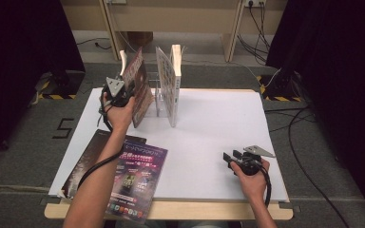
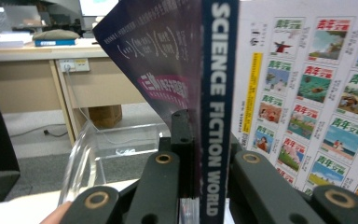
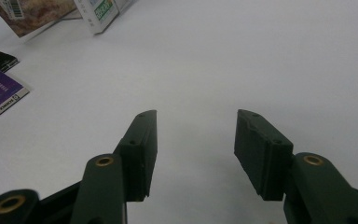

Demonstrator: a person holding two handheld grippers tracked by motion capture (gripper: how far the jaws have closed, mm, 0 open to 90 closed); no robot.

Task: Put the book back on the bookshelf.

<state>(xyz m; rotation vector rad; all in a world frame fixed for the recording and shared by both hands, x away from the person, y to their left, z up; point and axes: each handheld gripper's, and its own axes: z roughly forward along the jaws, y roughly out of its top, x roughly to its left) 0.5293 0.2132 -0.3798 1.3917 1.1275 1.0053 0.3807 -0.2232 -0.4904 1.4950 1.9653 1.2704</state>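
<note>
The magazine (image 2: 216, 107) was gripped upright in the left tool (image 1: 116, 92), at the clear rack (image 2: 98, 154) beside one filed magazine (image 1: 167, 85). Two more (image 1: 135, 183) remained flat. The right tool (image 3: 193, 140) was held wide, empty.

We see a clear rack (image 1: 158, 97) standing at the back of the counter (image 1: 209, 128). A magazine (image 1: 138, 88) stands at its left side, a book (image 1: 171, 83) at its right. Two more magazines (image 1: 135, 183) lie flat at the front left.
</note>
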